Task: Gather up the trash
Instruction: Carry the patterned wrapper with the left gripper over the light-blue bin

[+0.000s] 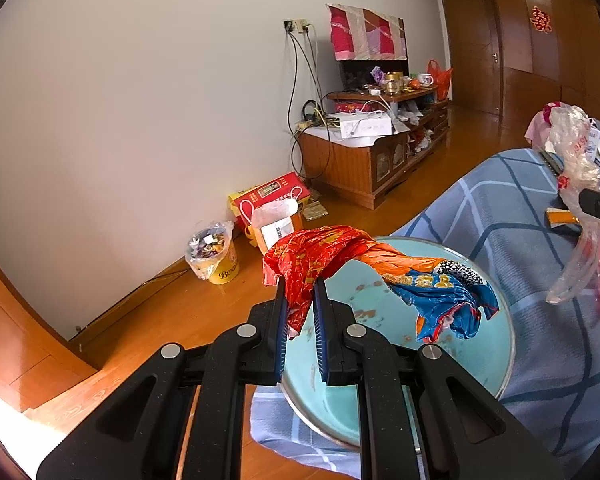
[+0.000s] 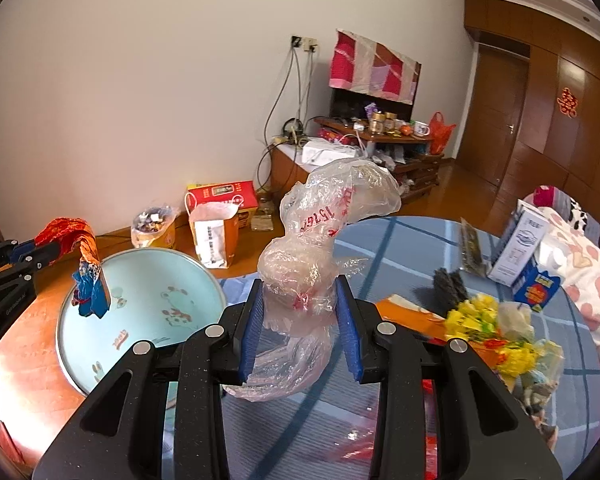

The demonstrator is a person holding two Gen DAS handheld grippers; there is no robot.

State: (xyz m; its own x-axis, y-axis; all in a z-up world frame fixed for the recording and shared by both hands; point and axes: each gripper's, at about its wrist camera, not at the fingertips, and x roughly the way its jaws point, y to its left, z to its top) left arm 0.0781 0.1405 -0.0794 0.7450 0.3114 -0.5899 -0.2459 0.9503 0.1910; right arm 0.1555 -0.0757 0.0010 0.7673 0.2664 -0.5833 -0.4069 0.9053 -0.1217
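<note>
Left tongs (image 1: 300, 284) clamped on a red-orange-blue wrapper (image 1: 380, 276), held in the air over the light-blue round tray (image 1: 496, 344). Right tongs (image 2: 300, 300) clamped on a crumpled clear plastic bag (image 2: 320, 240), raised above the blue checked bed cover (image 2: 400, 240). Tray rim overhangs the cover's edge. Open wooden floor (image 1: 180, 312) lies between tray and lined yellow bin (image 1: 216, 256) at the wall.

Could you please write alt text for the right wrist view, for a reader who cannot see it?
The right gripper is shut on a crumpled clear plastic bag held above a blue plaid cloth. At far left, the left gripper holds a red and blue wrapper over a pale blue basin. Behind are wooden floor and a cluttered cabinet.
</note>
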